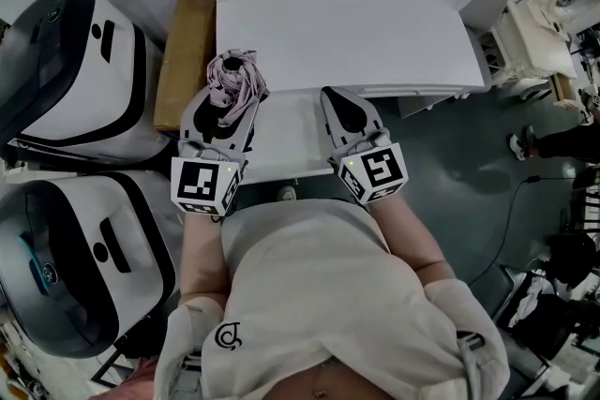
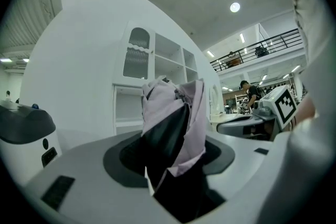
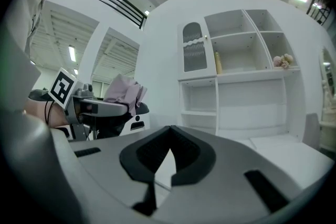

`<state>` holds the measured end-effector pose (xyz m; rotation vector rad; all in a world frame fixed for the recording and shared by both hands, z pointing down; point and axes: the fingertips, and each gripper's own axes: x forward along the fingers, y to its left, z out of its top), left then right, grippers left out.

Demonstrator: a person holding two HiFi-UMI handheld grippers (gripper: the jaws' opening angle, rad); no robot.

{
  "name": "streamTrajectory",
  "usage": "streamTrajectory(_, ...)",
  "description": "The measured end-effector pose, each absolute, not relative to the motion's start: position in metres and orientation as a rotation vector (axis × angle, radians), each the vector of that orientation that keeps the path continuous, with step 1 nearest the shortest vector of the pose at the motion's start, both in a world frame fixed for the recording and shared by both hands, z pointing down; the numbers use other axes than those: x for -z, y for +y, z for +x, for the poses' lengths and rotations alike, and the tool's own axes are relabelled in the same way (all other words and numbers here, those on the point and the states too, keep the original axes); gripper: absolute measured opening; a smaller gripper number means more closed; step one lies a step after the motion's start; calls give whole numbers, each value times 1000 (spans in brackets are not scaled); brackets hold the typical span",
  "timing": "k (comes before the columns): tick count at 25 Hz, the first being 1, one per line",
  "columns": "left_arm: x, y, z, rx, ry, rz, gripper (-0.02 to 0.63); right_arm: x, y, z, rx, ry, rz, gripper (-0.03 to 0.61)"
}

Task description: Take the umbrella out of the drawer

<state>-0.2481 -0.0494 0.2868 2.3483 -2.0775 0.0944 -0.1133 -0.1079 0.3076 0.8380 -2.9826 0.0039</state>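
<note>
The left gripper (image 1: 225,103) grips the folded umbrella (image 1: 232,80), jaws clamped on its lilac and black fabric; the bundle sits outside the drawer (image 1: 291,150), over the front left corner of the white desk (image 1: 347,42); the drawer stands pulled out below, its knob (image 1: 288,193) facing the person; the right gripper (image 1: 339,98) hovers above it, tips pressed together on nothing; in the shelf unit (image 3: 236,97), one upper compartment holds a bottle (image 3: 218,63), another some flowers (image 3: 283,61).
</note>
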Motion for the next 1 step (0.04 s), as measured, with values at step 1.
streamTrajectory(1, -288, -49, -248, -101, -2076, 2351, 247, -309, -108, -114, -5, -2982, 839, 5)
